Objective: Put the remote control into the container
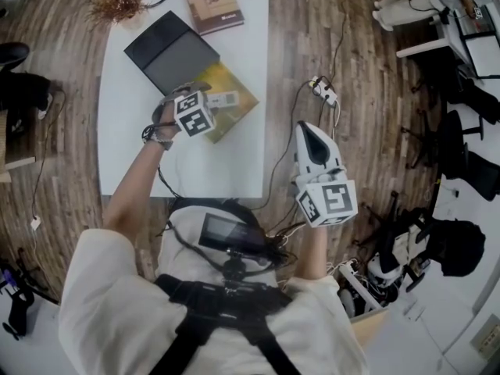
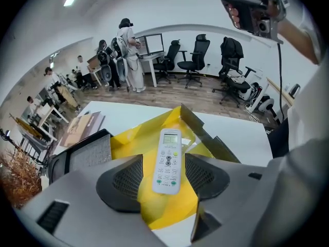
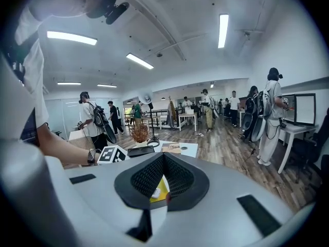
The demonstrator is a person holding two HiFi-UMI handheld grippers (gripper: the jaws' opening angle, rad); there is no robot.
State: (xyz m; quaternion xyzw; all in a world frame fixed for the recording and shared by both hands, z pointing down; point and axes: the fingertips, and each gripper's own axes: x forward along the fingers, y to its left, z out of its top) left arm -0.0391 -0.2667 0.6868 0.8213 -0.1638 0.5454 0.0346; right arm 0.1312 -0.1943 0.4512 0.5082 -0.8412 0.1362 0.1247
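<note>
- Remote control (image 2: 168, 161) lies flat in the yellow container (image 2: 128, 138), directly under the left gripper (image 2: 165, 175), whose wide-open jaws don't touch it; its long axis runs along their gap
- Right gripper (image 3: 163, 161), jaws closed on nothing, sits well apart, the farther one

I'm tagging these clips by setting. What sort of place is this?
Probably an open-plan office or lab: a row of swivel chairs, a monitor on a desk, and strip lights on the ceiling.
</note>
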